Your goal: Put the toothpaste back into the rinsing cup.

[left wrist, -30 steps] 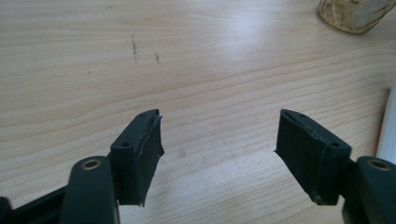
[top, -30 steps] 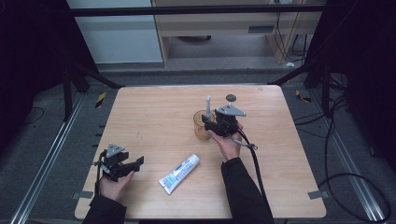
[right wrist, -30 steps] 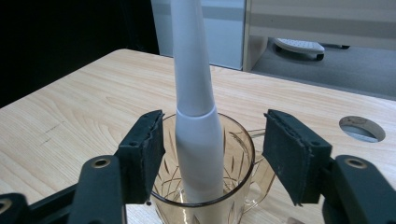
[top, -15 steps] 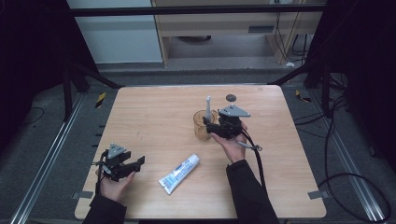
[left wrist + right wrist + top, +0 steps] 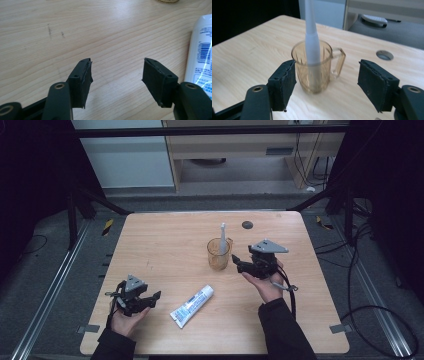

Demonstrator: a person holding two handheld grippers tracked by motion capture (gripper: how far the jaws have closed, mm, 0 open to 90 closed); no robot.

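Wooden table (image 5: 165,245): amber see-through cup (image 5: 219,255) stands upright just right of centre, handle to the right, a white toothbrush (image 5: 222,237) standing in it; a toothpaste tube (image 5: 192,306) lies flat nearer, left of the cup. Right gripper (image 5: 325,82) hovers just right of the cup, jaws wide and empty; left gripper (image 5: 116,72) sits at the near left beside the tube, also wide and empty. Judgement: cup is light, rigid, slick and tippy, so grip low across the body; brush is stiff and slim, so pinch mid-handle.

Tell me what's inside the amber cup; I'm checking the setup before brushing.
A white toothbrush handle stands in the amber cup, leaning on its rim. Its lower end is blurred through the tinted wall, so which end is down is unclear. Nothing else visible inside.
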